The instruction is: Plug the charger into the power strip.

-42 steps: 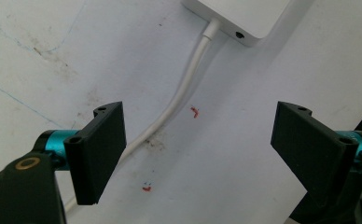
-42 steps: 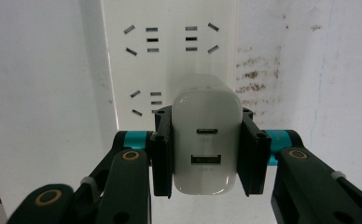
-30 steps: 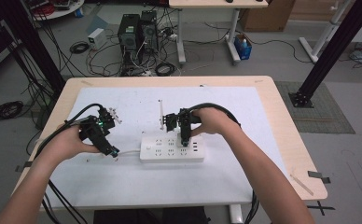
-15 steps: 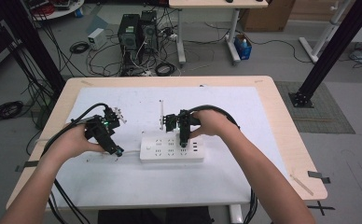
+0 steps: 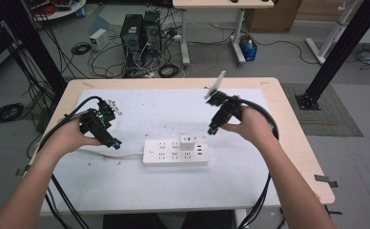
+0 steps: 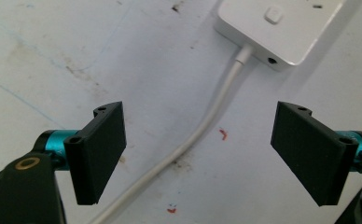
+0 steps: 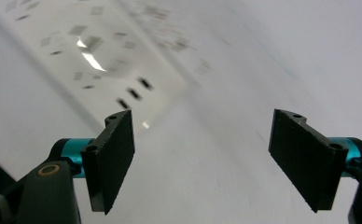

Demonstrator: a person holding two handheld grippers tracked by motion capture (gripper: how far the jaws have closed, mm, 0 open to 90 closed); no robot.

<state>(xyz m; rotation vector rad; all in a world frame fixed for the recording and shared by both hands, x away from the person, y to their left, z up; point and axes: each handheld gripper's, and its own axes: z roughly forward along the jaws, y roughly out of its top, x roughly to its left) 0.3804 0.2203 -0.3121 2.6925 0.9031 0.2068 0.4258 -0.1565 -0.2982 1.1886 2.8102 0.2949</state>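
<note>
Beyond my table [image 5: 288, 143], two computer towers [image 5: 140, 36] are standing on the floor among cables, a blue bottle [image 5: 248, 47] sitting nearby.

The power strip [image 7: 123, 70] is smeared by motion blur in the right gripper view, its sockets unreadable; in the left gripper view its body and white cord [image 6: 202, 130] are cut off by the picture's edges.

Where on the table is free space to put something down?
Free: the wide strip between the power strip and the table's near edge, and the far part behind the strip, between the left gripper and the right gripper. Crowded: the left side, around the strip's white cord.
</note>
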